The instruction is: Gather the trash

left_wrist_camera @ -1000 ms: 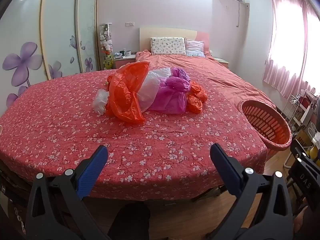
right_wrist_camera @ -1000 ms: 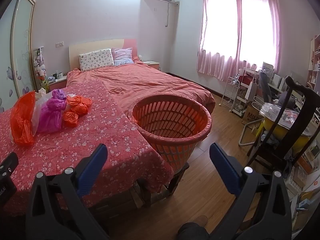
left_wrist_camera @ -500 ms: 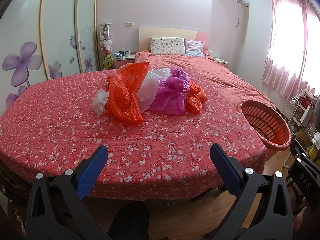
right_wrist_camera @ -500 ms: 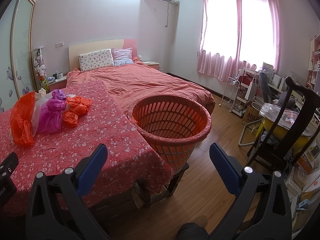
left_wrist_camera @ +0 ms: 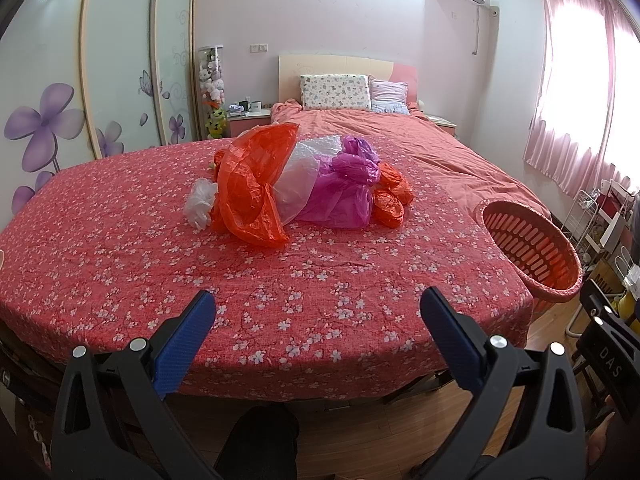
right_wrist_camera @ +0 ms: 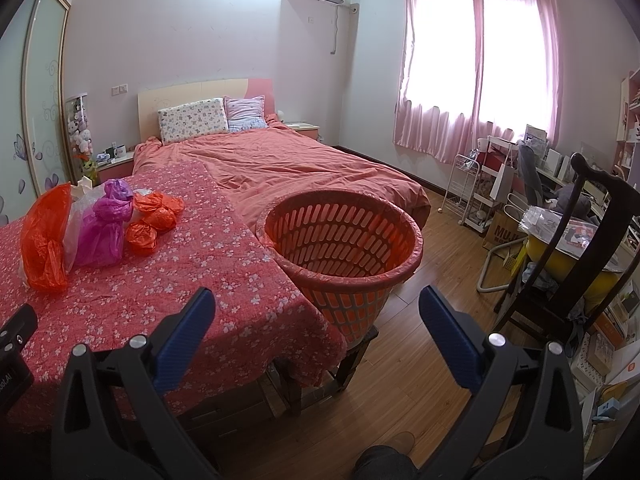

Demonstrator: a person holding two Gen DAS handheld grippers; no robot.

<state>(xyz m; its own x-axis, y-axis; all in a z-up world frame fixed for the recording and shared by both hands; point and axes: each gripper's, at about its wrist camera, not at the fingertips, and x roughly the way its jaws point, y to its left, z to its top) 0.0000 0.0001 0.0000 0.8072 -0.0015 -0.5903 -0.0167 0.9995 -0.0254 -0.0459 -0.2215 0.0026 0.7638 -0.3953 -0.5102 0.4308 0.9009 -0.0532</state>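
both claws are spread wide and hold nothing: the left claw (left_wrist_camera: 318,322) hangs off the near edge of the counter (left_wrist_camera: 120,240), a surface draped in red flowered cloth, and the right claw (right_wrist_camera: 316,320) hangs further right, over that counter's corner and the floor. straight ahead of the left claw, well apart across bare cloth, lies the pile of trash (left_wrist_camera: 296,184), its long axis running left to right across that claw's line of sight. from the right claw the same pile (right_wrist_camera: 96,228) sits far off to the left, so the left claw looks the nearer and better lined up for a first reach. the orange basket (right_wrist_camera: 344,248) stands just off the counter's right corner, directly ahead of the right claw and close to it. within the pile, the big orange bag (left_wrist_camera: 252,188) is nearest, the magenta bag (left_wrist_camera: 340,196) behind it, then the small orange wads (left_wrist_camera: 390,200) on the basket side and a white wad (left_wrist_camera: 200,204) at the far left.
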